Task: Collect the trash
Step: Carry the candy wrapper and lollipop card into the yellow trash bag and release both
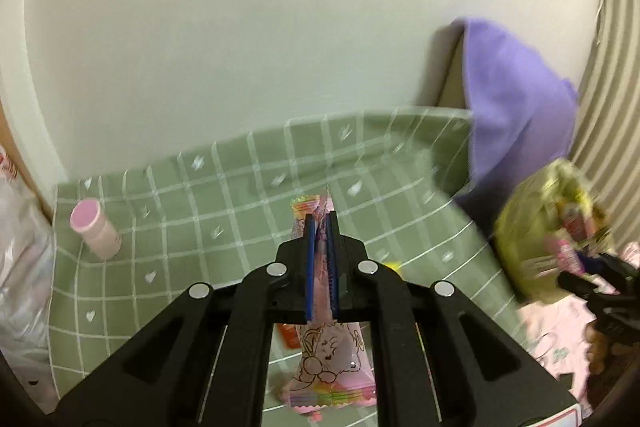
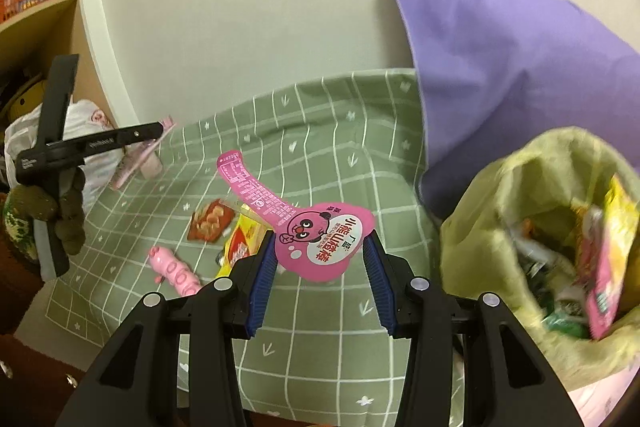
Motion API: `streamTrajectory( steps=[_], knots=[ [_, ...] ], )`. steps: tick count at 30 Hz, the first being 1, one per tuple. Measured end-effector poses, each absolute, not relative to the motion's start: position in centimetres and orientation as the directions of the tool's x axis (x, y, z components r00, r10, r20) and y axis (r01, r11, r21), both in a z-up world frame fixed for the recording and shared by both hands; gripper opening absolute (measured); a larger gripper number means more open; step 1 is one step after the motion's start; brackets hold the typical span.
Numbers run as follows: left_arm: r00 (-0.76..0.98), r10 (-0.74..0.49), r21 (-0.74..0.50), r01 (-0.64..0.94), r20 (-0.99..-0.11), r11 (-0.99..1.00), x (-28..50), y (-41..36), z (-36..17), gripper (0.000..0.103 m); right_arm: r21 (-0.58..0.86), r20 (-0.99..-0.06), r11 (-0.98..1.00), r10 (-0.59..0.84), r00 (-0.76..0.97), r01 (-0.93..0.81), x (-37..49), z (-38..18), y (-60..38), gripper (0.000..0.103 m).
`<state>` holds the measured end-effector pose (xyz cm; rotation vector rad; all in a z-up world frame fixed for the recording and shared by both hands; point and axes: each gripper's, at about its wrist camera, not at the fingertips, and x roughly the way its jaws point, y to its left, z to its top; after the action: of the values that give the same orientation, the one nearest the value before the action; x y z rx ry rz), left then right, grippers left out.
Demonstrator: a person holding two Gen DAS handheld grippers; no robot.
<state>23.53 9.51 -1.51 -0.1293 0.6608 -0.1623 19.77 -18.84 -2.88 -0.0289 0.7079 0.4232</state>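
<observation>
My left gripper (image 1: 321,223) is shut on a pink cartoon snack wrapper (image 1: 330,359) and holds it above the green checked cloth (image 1: 224,187). It also shows in the right wrist view (image 2: 158,135), with the wrapper (image 2: 132,163) hanging from it. My right gripper (image 2: 320,247) has its jaws apart around the round end of a pink lollipop-shaped wrapper (image 2: 320,243); whether the pads touch it is unclear. A yellow-green trash bag (image 2: 532,235) with several wrappers inside stands at the right, also in the left wrist view (image 1: 536,227).
On the cloth (image 2: 320,155) lie a red snack packet (image 2: 210,223), a yellow packet (image 2: 244,243) and a pink wrapper (image 2: 176,273). A pink bottle (image 1: 94,227) stands far left. A purple pillow (image 2: 500,67) leans on the wall. Shelves (image 2: 36,11) are at left.
</observation>
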Motion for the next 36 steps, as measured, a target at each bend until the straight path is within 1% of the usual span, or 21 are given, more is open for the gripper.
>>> streamTrajectory(
  steps=[3,4,8,12,15,20,26,33,36],
  knots=[
    [0.805,-0.252,-0.223,0.153,-0.538,0.963,23.2,8.9,1.1,0.005,0.085,-0.597,0.92,0.354,0.72,-0.382,19.6,-0.8,-19.6,0.041],
    [0.815,-0.289,-0.251,0.182,-0.502,0.951,23.1,8.5,2.4,0.005,0.076,-0.581,0.923,0.349,0.735,-0.379,19.6,0.0,-20.0,0.041],
    [0.833,-0.366,-0.293,0.258,-0.415,0.921,23.0,6.5,5.6,0.005,0.038,-0.527,0.935,0.318,0.788,-0.352,19.1,2.7,-21.7,0.041],
    [0.815,-0.449,-0.309,0.349,-0.366,0.885,23.6,2.8,7.6,0.005,0.007,-0.493,0.951,0.272,0.826,-0.308,18.4,4.4,-24.1,0.041],
    [0.78,-0.525,-0.304,0.437,-0.34,0.846,24.3,-1.4,8.5,0.005,-0.029,-0.482,0.966,0.211,0.85,-0.256,17.9,5.3,-26.6,0.041],
    [0.7,-0.637,-0.306,0.56,-0.323,0.77,25.0,-8.0,9.1,0.005,-0.066,-0.499,0.984,0.11,0.86,-0.164,17.6,5.3,-30.6,0.041],
    [0.591,-0.737,-0.314,0.668,-0.329,0.675,25.9,-15.9,8.7,0.005,-0.069,-0.518,0.994,0.039,0.855,-0.088,16.8,4.4,-35.1,0.041],
    [0.487,-0.801,-0.399,0.696,-0.349,0.597,28.4,-22.6,5.7,0.005,-0.021,-0.551,0.999,0.01,0.834,-0.025,17.3,3.0,-39.6,0.042],
    [0.475,-0.794,-0.403,0.688,-0.379,0.604,30.0,-24.6,3.6,0.005,-0.005,-0.57,1.0,0.018,0.821,-0.026,18.2,2.1,-40.7,0.042]
  ],
)
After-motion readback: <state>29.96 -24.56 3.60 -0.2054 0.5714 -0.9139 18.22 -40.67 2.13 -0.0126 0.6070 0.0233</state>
